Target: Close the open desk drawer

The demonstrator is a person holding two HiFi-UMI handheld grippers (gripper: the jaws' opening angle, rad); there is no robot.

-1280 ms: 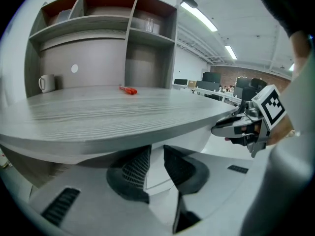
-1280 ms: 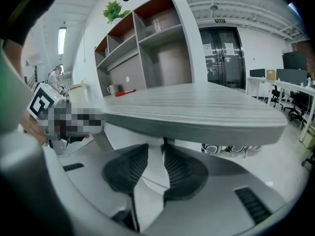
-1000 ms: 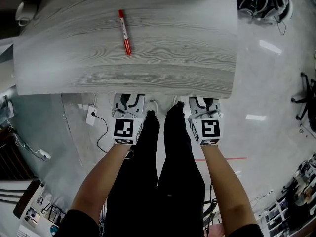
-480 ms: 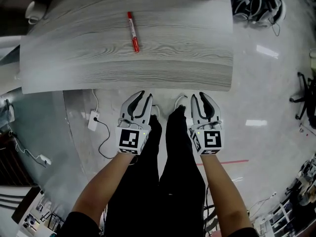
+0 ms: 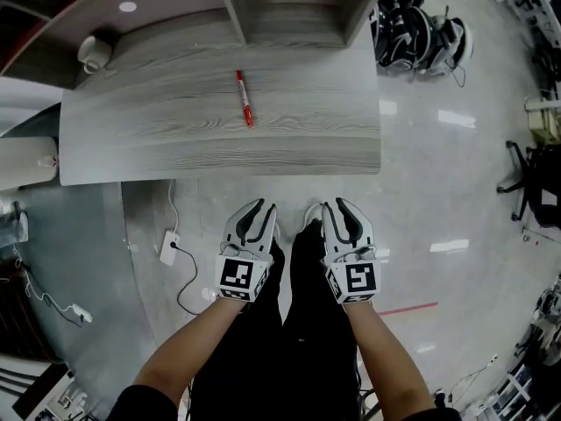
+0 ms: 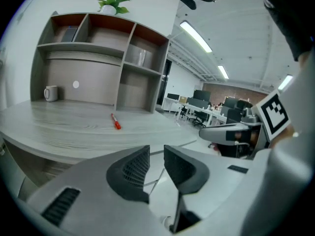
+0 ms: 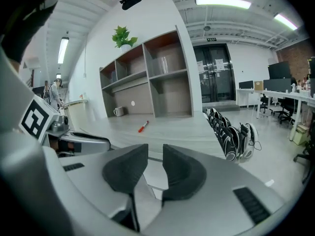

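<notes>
While the left tool [image 5: 259, 208] and right tool [image 5: 336, 206] hover off the near edge of the table [image 5: 158, 139], both stand slightly parted, empty; red marker [image 5: 244, 99] mid-table

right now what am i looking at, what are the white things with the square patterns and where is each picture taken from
There is no robot here. A person holds a left gripper and a right gripper, one in each hand; the patterned cubes are parts of them. The head view comes from a camera on the person's head, looking steeply down. The other two views come from a camera riding on each gripper, looking along its jaws. Ahead stands a grey wooden desk with a red marker lying on it, a white mug at its back left, and a shelf unit behind. Both grippers hang in front of the desk, apart from it, jaws slightly apart with nothing between them. No drawer shows in any view.
</notes>
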